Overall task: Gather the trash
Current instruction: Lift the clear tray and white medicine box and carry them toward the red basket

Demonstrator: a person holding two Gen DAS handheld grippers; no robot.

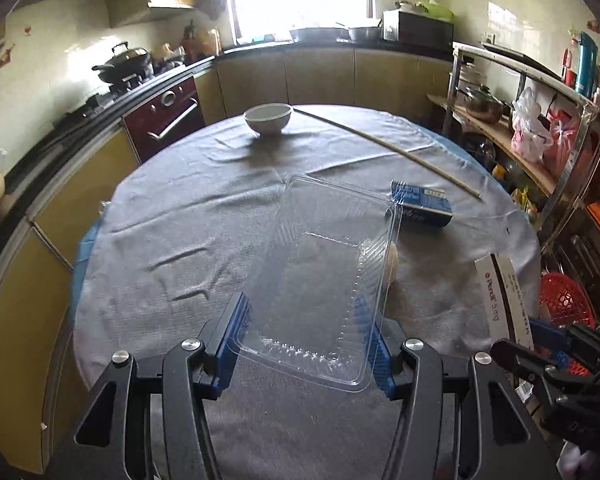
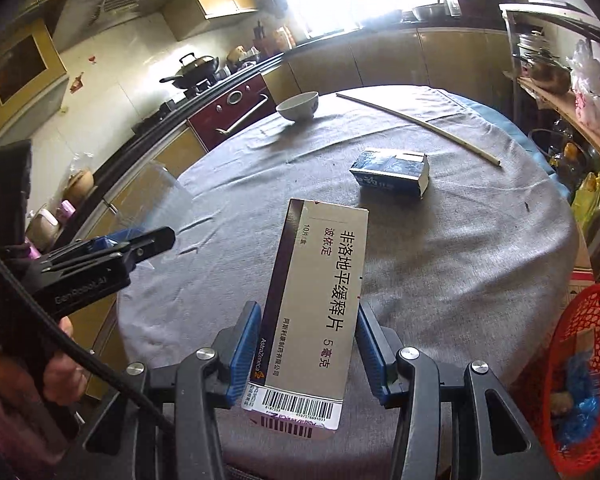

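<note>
Roughly midway, I'd say. Left tongs [image 1: 306,344] are clamped on a clear plastic tray [image 1: 324,280], held up off the tabletop [image 1: 180,240]. Right tongs [image 2: 306,350] are clamped on a medicine box [image 2: 316,312], also lifted clear of the cloth. Both items look bound for the red basket [image 2: 576,340] just off the tabletop's right edge, which already holds something blue and crumpled plus a scrap of cardboard.

Left on the tabletop: a dark blue carton [image 2: 392,172] lying on its side near the middle, and a long thin stick [image 2: 420,126] toward the far right edge. White bowl [image 2: 298,106] at the far side, probably not trash. Something tan sits behind the tray in the left view; can't tell what.

Tray is thin, see-through, ribbed at the rim, empty, likely flexes under squeeze. Medicine box is grey-white with a dark stripe, Chinese print, barcode on the near end; flaps look shut, shape intact.
</note>
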